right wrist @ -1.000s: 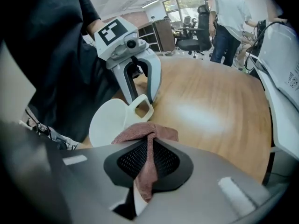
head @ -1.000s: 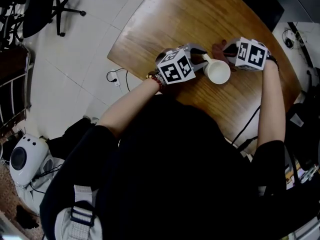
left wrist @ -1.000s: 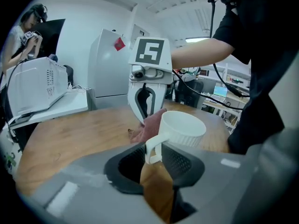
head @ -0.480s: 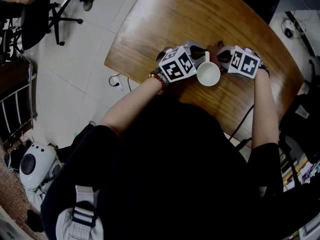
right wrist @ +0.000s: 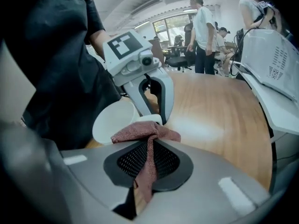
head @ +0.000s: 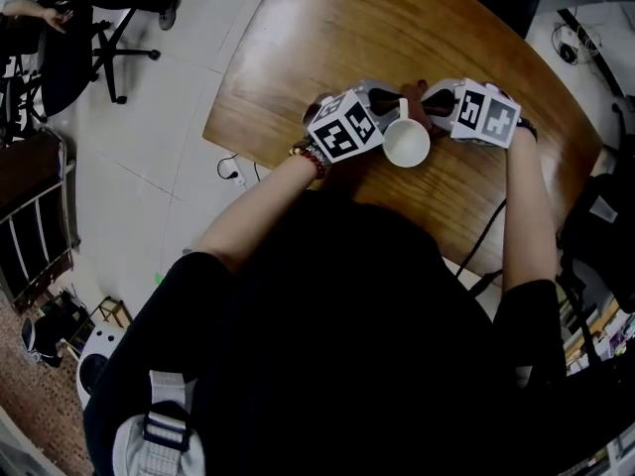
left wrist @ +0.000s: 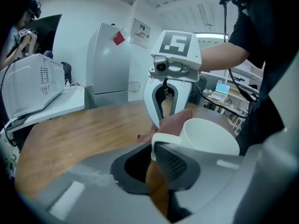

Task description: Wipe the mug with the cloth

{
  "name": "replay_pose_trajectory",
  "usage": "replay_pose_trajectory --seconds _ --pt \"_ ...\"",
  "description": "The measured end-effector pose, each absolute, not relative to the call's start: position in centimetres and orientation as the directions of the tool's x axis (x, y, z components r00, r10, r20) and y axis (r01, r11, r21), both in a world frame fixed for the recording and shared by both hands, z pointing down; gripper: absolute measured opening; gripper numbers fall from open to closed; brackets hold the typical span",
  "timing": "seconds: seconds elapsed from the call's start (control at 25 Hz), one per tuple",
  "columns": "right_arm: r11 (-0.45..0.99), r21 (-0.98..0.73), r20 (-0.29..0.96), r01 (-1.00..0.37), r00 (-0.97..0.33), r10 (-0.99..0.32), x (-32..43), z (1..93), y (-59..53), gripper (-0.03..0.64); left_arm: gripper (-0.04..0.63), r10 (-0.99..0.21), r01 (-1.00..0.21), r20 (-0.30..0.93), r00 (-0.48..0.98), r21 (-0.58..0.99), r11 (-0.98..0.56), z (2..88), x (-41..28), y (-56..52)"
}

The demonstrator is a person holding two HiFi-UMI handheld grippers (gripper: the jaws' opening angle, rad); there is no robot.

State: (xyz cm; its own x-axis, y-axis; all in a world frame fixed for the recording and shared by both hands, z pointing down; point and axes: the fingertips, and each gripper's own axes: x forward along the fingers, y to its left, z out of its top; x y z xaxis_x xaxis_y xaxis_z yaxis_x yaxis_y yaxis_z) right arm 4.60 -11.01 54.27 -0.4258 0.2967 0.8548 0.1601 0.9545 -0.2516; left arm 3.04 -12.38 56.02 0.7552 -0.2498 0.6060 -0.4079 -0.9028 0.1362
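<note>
A white mug [head: 406, 145] stands on the wooden table [head: 327, 38], just in front of me. My left gripper [head: 389, 102] has just closed its jaws on the mug's handle [left wrist: 164, 139], which is pinched between the pads. The mug's body [left wrist: 210, 136] sits to the right of those jaws. My right gripper [head: 429, 99] is shut on a reddish-brown cloth [right wrist: 147, 134]. The cloth bunches over the jaw tips and lies against the mug [right wrist: 114, 120] at its far side by the handle. The cloth [left wrist: 176, 121] also shows beyond the mug's rim, below the right gripper [left wrist: 168, 101].
The table's curved edge [head: 223, 117] runs close on the left, with a tiled floor, a cable [head: 233, 167] and an office chair [head: 84, 38] beyond. A white machine [left wrist: 28, 90] sits on a side counter. Several people [right wrist: 205, 31] are in the background.
The right gripper with the cloth has drawn in closer to the mug's far side. The left gripper stays at the handle. The mug sits slightly further left in the head view.
</note>
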Motion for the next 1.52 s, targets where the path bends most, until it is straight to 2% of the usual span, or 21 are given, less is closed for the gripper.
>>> replay_pose_trajectory --seconds 0.2,0.32,0.52,0.72,0.92,1.0,1.12,1.24,1.28,1.4,1.52 --pt "0.972 -0.203 0.872 0.119 -0.430 0.234 4.4 58.0 -11.2 0.031 0.026 -0.246 -0.403 0.614 0.750 0.130 -0.906 56.2 3.2 -12.5" --pt "0.988 -0.130 0.889 0.085 -0.431 0.154 4.8 58.4 -11.4 0.031 0.028 -0.252 -0.415 0.611 0.751 0.139 -0.899 56.4 3.1 -12.5" --pt "0.997 0.018 0.919 -0.081 -0.392 -0.048 9.0 56.9 -10.3 0.031 0.023 -0.267 -0.401 0.628 0.731 0.078 -0.913 56.1 1.9 -12.2" --pt "0.961 0.084 0.939 -0.262 -0.302 -0.165 15.7 54.6 -5.1 0.032 0.005 -0.300 -0.457 0.610 0.734 0.117 -0.881 55.9 -0.1 -12.0" --pt "0.951 0.081 0.953 -0.297 -0.257 -0.162 15.2 58.5 -0.5 0.034 0.005 -0.341 -0.539 0.614 0.712 0.168 -0.825 55.8 -1.6 -11.5" --pt "0.948 0.111 0.953 -0.300 -0.238 -0.187 14.7 60.4 0.0 0.035 0.004 -0.359 -0.548 0.636 0.683 0.122 -0.827 56.0 -2.2 -10.7" --pt "0.912 0.140 0.943 -0.384 -0.231 -0.242 15.1 61.0 -0.6 0.040 0.003 -0.367 -0.519 0.648 0.667 0.051 -0.853 55.7 -2.6 -8.9" --pt "0.898 0.161 0.936 -0.410 -0.224 -0.270 15.2 60.9 -0.9 0.052 0.005 -0.392 -0.532 0.638 0.662 0.033 -0.846 55.1 -3.6 -7.7" --pt "0.893 0.176 0.935 -0.415 -0.215 -0.284 15.4 60.9 -0.9 0.067 0.004 -0.405 -0.552 0.630 0.663 0.045 -0.833 54.9 -3.8 -7.5" --pt "0.861 0.197 0.925 -0.469 -0.200 -0.321 16.1 60.4 -0.7 0.192 0.003 -0.426 -0.593 0.598 0.679 0.104 -0.799 54.3 -3.9 -6.7" --pt "0.831 0.215 0.910 -0.514 -0.204 -0.361 16.6 58.9 -0.8 0.245 0.005 -0.442 -0.608 0.566 0.696 0.136 -0.782 53.2 -3.7 -6.5"
